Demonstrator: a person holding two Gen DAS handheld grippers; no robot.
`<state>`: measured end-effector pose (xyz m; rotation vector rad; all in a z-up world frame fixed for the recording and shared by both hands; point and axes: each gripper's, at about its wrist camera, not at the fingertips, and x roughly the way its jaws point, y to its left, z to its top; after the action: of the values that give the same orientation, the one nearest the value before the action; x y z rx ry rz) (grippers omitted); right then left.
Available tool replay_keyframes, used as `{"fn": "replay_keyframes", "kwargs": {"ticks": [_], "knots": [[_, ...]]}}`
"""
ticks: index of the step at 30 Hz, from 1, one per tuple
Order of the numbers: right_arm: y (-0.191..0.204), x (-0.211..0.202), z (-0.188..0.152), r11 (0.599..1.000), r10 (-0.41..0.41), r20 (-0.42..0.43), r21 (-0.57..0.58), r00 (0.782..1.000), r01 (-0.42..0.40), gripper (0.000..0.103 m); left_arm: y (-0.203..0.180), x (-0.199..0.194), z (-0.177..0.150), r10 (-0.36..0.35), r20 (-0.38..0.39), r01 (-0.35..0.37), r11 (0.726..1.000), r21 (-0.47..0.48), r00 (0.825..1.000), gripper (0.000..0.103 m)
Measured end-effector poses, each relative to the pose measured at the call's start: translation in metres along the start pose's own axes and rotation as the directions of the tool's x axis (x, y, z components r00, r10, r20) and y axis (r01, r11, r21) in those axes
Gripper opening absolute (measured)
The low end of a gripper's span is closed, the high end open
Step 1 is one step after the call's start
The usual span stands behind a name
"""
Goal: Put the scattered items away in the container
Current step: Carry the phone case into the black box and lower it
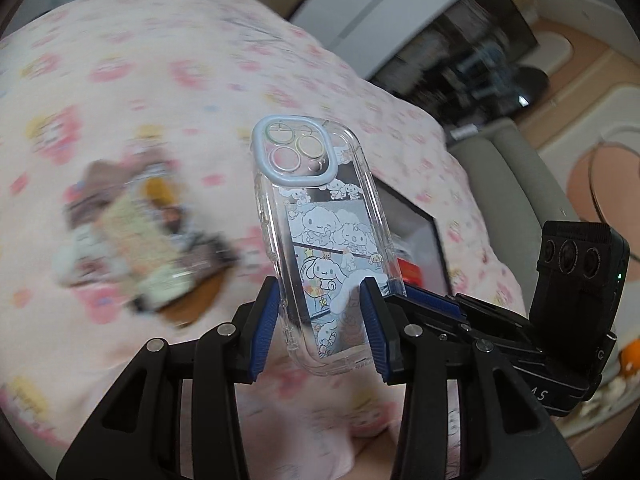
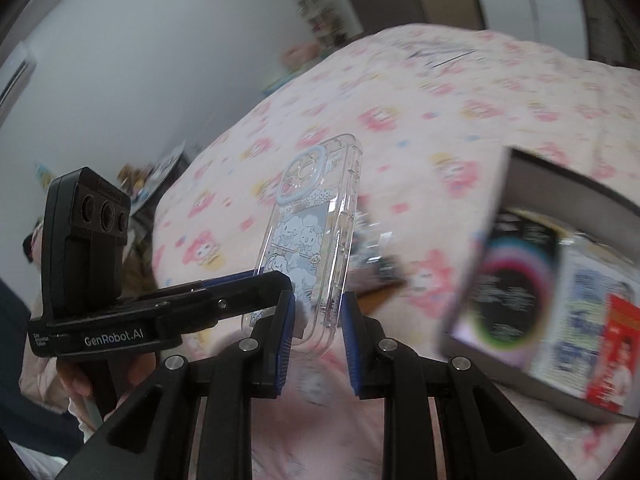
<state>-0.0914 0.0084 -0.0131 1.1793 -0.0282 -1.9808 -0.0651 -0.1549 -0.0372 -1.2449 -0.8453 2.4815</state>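
The left gripper (image 1: 320,320) is holding the clear phone case (image 1: 316,236) above the bed (image 1: 140,80), fingers clamped on its lower end. The right gripper (image 2: 318,340) is closing around it, apparently for handover; next comes the container (image 2: 560,292).

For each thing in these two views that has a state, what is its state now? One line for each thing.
phone case: lifted off the bed, upright, held at its lower end.
left tongs: shut on the phone case.
right tongs: at the phone case's lower end; grip cannot be told.
container: open on the bed, several boxes already inside.
scattered items: blurred, lying on the bedspread.
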Motion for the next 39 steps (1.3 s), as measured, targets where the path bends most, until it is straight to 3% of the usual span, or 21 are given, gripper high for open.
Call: {"fn": "replay_keyframes", "kwargs": {"ticks": [3,8,17,20,25,28,34,39], "knots": [[-0.037,-0.029,0.000,0.999,-0.040,0.033,0.034,0.999,0.039,0.020,-0.040,0.035,0.008,-0.023,-0.032,0.025,0.998,0.058,0.999,0.041],[-0.102,-0.055,-0.006,0.992,-0.086,0.054,0.094,0.995,0.080,0.020,-0.081,0.103,0.011,-0.068,-0.119,0.076,0.995,0.063,0.991,0.041],[-0.210,-0.025,-0.036,0.950,-0.023,-0.025,0.311,0.999,0.030,0.020,-0.092,0.203,0.000,0.008,-0.293,0.011,0.998,0.063,0.956,0.041],[-0.214,-0.020,-0.043,0.951,-0.084,-0.064,0.293,0.994,0.099,0.020,-0.093,0.217,-0.001,0.007,-0.323,0.012,0.998,0.057,0.946,0.043],[-0.227,-0.007,-0.048,0.932,-0.087,-0.132,0.341,0.988,0.127,0.020,-0.091,0.235,-0.007,0.043,-0.387,-0.026,0.998,0.050,0.921,0.043],[-0.226,-0.002,-0.048,0.930,-0.156,-0.167,0.306,0.973,0.202,0.020,-0.092,0.242,-0.015,0.084,-0.417,-0.060,0.996,0.071,0.905,0.035],[-0.221,-0.002,-0.048,0.901,-0.352,-0.167,0.208,0.921,0.381,0.020,-0.087,0.230,-0.011,0.117,-0.391,-0.094,0.993,0.078,0.913,0.035],[-0.228,0.001,-0.052,0.883,-0.399,-0.186,0.186,0.898,0.431,0.020,-0.080,0.234,-0.008,0.126,-0.389,-0.106,0.992,0.071,0.913,0.035]]}}
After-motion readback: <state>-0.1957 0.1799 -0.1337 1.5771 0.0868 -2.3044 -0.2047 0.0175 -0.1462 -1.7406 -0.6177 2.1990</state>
